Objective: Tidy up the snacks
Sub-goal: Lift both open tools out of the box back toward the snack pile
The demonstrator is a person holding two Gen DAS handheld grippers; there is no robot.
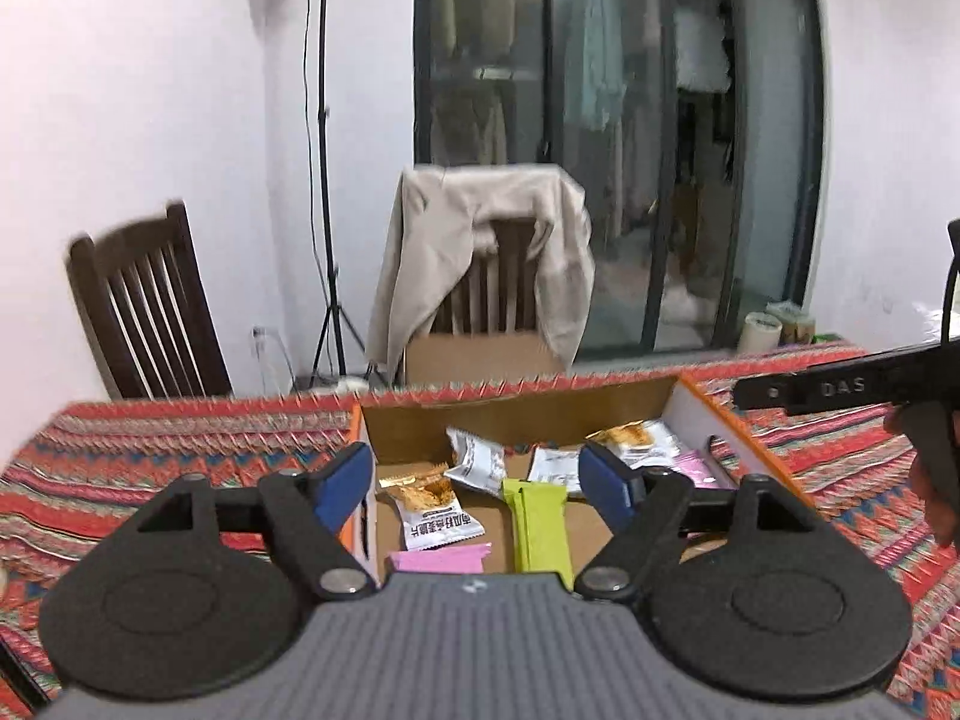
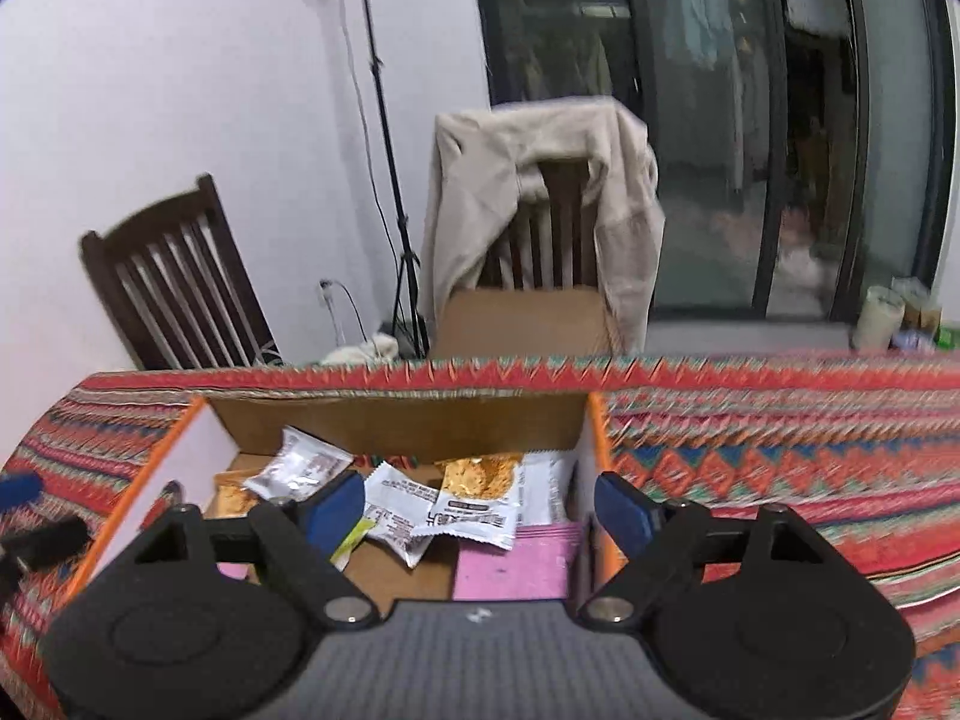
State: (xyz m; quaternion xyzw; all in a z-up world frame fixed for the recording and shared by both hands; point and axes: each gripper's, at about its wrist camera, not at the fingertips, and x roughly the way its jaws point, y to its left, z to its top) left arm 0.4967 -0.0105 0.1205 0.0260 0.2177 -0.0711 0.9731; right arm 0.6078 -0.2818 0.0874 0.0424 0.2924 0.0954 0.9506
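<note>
An open cardboard box (image 1: 516, 414) with orange edges sits on the patterned tablecloth and holds several snack packets. A green bar (image 1: 537, 525), a pink packet (image 1: 441, 558) and a white packet with an orange picture (image 1: 429, 507) lie in it. My left gripper (image 1: 477, 480) hovers above the box, open, with nothing between its blue pads. In the right wrist view the same box (image 2: 396, 420) shows a white-and-orange packet (image 2: 477, 495), a silver packet (image 2: 297, 468) and a pink packet (image 2: 516, 564). My right gripper (image 2: 480, 510) is open and empty above them.
The other gripper's black body (image 1: 840, 387) and a hand (image 1: 933, 480) reach in at the right of the left wrist view. Behind the table stand a dark wooden chair (image 1: 144, 306), a chair draped with a beige jacket (image 1: 486, 258), a cardboard carton (image 1: 480, 357) and a light stand (image 1: 327, 180).
</note>
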